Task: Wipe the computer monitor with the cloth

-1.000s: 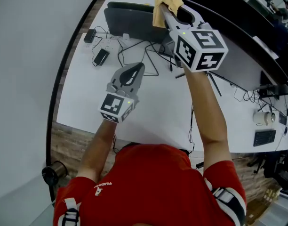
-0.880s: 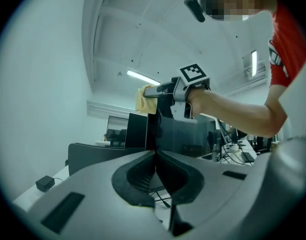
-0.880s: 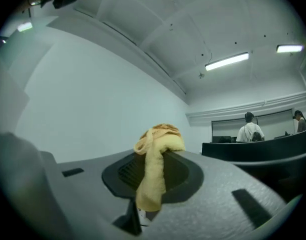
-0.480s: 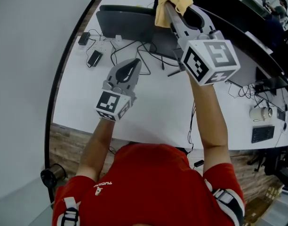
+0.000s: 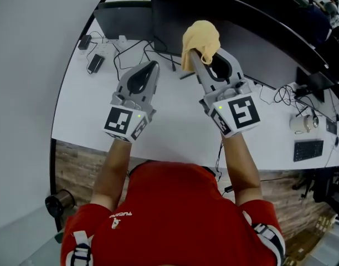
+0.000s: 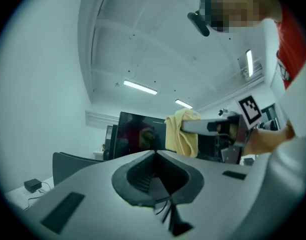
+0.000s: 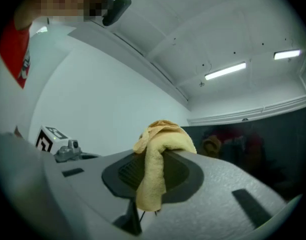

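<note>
Cloth (image 5: 200,42) sits bunched in the clenched right claw (image 5: 195,55), close before the monitor (image 5: 169,21), contact unclear; left claw (image 5: 153,66) closed on nothing, farther from the monitor; wiping looks unfinished, most of the screen seemingly left.

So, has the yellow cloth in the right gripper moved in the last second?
Yes. The yellow cloth, clamped in the right gripper, has shifted rightwards, off the dark grey panel and across the black monitor.
</note>
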Available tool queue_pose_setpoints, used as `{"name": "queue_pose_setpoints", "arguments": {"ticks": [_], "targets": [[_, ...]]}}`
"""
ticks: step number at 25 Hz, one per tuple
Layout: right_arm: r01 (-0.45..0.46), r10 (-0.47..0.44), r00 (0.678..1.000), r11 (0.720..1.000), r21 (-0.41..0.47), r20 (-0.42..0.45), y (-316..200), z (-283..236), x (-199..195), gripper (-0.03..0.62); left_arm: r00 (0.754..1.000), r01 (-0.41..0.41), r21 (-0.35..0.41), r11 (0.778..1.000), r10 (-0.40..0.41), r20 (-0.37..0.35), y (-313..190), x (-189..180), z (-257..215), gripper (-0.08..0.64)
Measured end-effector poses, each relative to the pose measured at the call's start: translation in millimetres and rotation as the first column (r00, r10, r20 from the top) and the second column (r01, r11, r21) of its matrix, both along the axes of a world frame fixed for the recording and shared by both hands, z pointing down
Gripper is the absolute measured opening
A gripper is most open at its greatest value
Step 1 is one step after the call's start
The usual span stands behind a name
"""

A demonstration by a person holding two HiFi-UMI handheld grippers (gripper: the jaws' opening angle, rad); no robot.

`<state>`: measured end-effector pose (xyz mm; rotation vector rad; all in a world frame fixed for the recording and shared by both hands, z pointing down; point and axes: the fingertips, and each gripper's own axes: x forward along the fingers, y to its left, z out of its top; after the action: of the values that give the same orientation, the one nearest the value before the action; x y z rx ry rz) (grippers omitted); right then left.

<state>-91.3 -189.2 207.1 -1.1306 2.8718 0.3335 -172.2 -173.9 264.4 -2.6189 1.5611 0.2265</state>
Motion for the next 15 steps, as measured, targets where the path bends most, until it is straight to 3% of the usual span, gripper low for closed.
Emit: {"name": "queue_pose_setpoints", "arguments": {"ticks": [5,15], "targets": [[-0.003,0.003,1.0,0.998,-0.061,0.0,26.2,50.7,54.4,0.074,0.999,-0.024,-0.005,1.0,0.025,0.027,15.3,59.8,3.9,0.009],[-0.015,0.019,0.999,0.992,-0.123,0.029,68.1,104.6,145.3,0.074,0.996,-0.068,-0.027,0.997,0.069,0.056,42.3,162.7,26.3,0.009]]}}
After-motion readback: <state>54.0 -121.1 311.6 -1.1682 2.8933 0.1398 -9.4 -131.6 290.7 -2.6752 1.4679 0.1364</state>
